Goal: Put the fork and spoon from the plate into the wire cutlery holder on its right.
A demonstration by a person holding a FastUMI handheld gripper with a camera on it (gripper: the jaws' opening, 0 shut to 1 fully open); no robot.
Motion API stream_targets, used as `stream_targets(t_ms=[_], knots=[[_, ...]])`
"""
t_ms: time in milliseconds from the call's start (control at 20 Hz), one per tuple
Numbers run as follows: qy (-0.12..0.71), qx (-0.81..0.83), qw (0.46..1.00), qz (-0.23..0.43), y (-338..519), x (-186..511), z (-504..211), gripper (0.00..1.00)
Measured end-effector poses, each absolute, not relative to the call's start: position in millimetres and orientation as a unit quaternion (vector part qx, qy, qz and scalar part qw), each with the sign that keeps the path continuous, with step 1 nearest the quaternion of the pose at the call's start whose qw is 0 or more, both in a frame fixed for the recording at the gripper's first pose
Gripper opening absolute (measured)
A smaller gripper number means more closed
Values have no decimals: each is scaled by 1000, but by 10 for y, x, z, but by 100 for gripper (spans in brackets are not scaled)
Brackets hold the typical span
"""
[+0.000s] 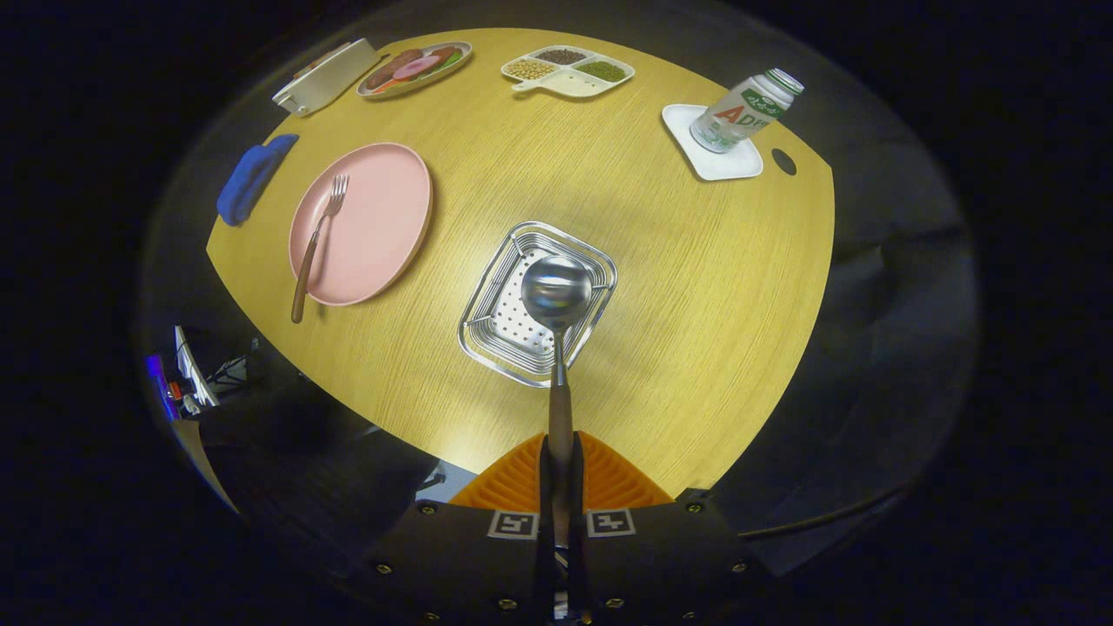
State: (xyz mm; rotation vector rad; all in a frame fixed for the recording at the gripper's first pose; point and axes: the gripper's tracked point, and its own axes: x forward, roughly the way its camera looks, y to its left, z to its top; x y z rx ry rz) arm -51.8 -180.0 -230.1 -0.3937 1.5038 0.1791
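Gripper (559, 474) clamps spoon (556, 291) by its handle above holder (487, 326), not yet dropped; fork (318, 236) waits on plate (383, 217).

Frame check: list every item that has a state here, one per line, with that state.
gripper: shut on the spoon's handle.
spoon: held, bowl over the wire cutlery holder.
wire cutlery holder: upright, nothing resting inside yet.
fork: lying on the pink plate, handle past the rim.
pink plate: holds the fork alone.
bottle: capped, on a white coaster.
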Motion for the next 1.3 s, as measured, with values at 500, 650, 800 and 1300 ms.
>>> stream_targets(t_ms=[500,650,800,1300], knots=[[740,-180,642,91,-1809,-430,-2482,6],[751,-175,629,96,-1739,-357,-2530,6],[760,-177,618,97,-1689,-327,-2576,6],[764,-163,618,89,-1666,-358,-2623,12]])
